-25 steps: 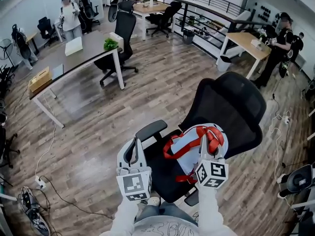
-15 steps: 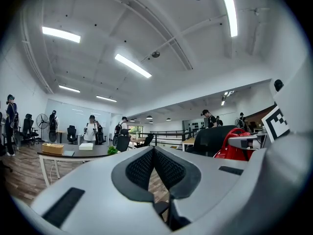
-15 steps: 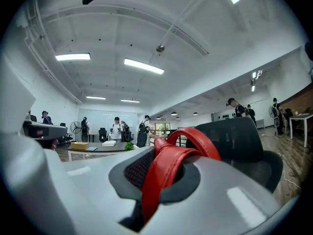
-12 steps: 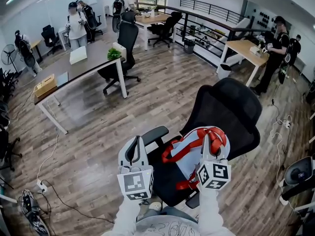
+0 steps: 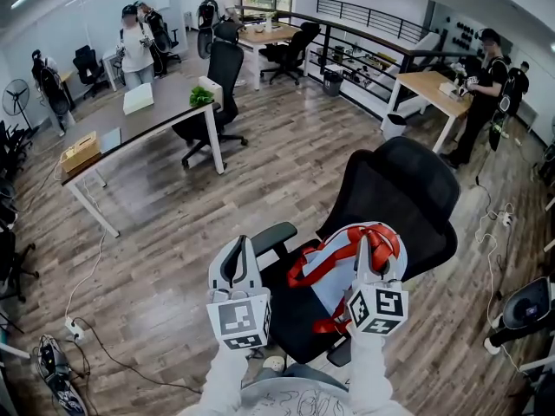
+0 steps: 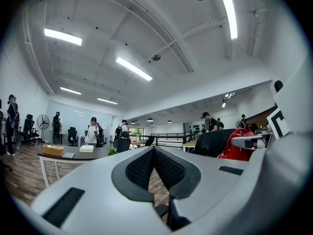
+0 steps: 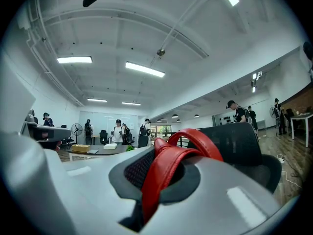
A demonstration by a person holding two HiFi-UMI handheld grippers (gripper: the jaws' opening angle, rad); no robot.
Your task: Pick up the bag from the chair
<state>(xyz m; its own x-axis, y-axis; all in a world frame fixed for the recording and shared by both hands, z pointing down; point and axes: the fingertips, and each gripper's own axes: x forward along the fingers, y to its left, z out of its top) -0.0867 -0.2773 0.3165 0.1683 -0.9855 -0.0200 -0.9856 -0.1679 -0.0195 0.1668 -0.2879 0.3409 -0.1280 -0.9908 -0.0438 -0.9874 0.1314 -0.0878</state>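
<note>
Presently right claw (image 5: 368, 254) pinching red strap (image 7: 195, 143) of bag (image 5: 347, 277) on chair (image 5: 399, 189); left claw (image 6: 154, 151) pressed together, empty.

A pale blue bag (image 5: 340, 277) sits on the seat of a black mesh office chair (image 5: 403, 189), leaning against the backrest, with its red straps (image 5: 379, 241) looped upward and pinched between the closed jaws of the right gripper (image 5: 363, 251).
</note>
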